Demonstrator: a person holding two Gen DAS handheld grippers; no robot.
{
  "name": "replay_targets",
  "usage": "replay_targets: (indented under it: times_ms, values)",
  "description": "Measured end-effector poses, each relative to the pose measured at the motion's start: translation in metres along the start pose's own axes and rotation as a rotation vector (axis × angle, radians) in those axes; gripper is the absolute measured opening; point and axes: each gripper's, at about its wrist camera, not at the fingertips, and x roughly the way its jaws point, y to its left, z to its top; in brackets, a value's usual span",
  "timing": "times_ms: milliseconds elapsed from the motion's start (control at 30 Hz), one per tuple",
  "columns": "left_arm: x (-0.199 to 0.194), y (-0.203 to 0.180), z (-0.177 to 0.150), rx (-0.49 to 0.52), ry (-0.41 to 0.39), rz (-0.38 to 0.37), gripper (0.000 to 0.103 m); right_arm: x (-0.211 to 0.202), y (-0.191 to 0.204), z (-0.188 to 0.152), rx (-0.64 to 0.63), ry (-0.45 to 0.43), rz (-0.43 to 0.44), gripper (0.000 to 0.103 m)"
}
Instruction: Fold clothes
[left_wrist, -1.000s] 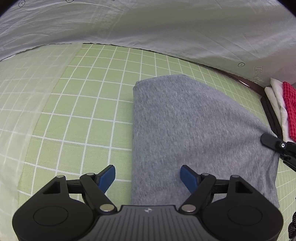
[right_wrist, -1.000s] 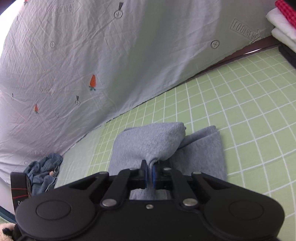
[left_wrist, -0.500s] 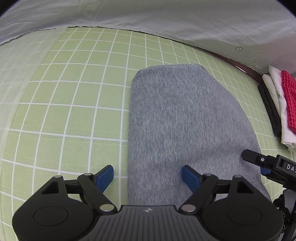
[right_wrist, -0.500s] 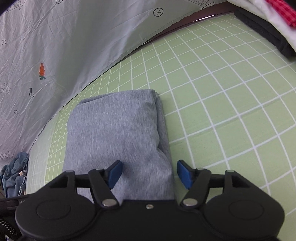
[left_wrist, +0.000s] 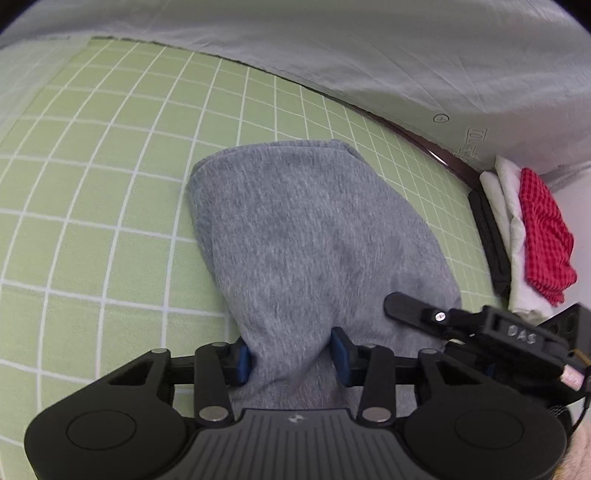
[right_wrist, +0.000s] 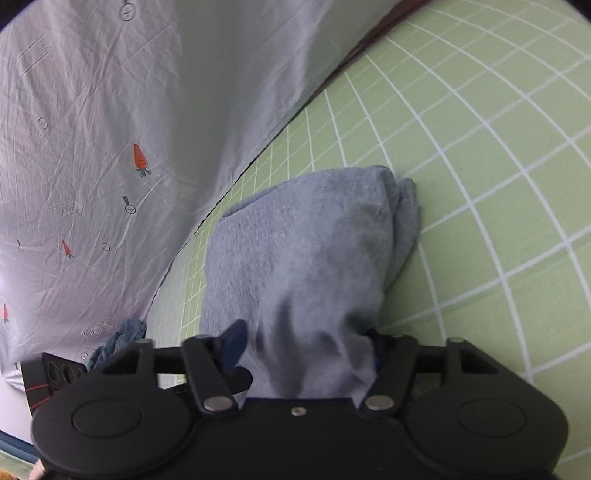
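Both hand-held grippers, left (left_wrist: 291, 356) and right (right_wrist: 306, 349), have just been closing and now pinch the near end of the folded grey garment (left_wrist: 310, 236), which lies on the green gridded sheet (left_wrist: 110, 206).

Left gripper (left_wrist: 290, 354) tilts steeply down, jaws just closed in — blue pads pressing a gathered bunch of gray cloth (left_wrist: 314, 236). Right gripper (right_wrist: 306, 345), just right of it, has likewise closed — cloth bunched between its pads.
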Motion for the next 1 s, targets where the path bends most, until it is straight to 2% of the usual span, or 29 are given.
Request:
replay_targets:
  times_ms: [67,167,300,467,600,800,900,1000]
  values:
    - [-0.009,0.0,-0.008,0.004,-0.008,-0.002,0.033,0.002,-0.004,-0.007,0.064,0.001,0.017,0.034]
    - [-0.028,-0.008,-0.023,0.081,-0.023,0.003,0.029,-0.002,0.01,-0.024,0.037,0.003,0.0,0.026]
    - [-0.06,-0.008,-0.047,0.085,-0.04,-0.065,0.027,-0.017,0.032,-0.054,0.013,0.006,0.001,0.023]
    - [-0.083,-0.024,-0.068,0.146,-0.064,-0.141,0.026,-0.057,0.056,-0.085,0.0,-0.063,-0.021,0.023]
    - [-0.088,-0.047,-0.081,0.211,-0.065,-0.232,0.026,-0.099,0.055,-0.101,0.054,-0.182,-0.036,0.023]
    - [-0.072,-0.111,-0.091,0.323,-0.013,-0.337,0.026,-0.177,0.037,-0.106,0.087,-0.341,-0.088,0.023]
    - [-0.059,-0.154,-0.089,0.373,-0.012,-0.387,0.026,-0.215,0.024,-0.095,0.075,-0.419,-0.091,0.023]
    - [-0.042,-0.21,-0.087,0.405,-0.038,-0.446,0.026,-0.261,0.012,-0.069,0.026,-0.476,-0.097,0.023]
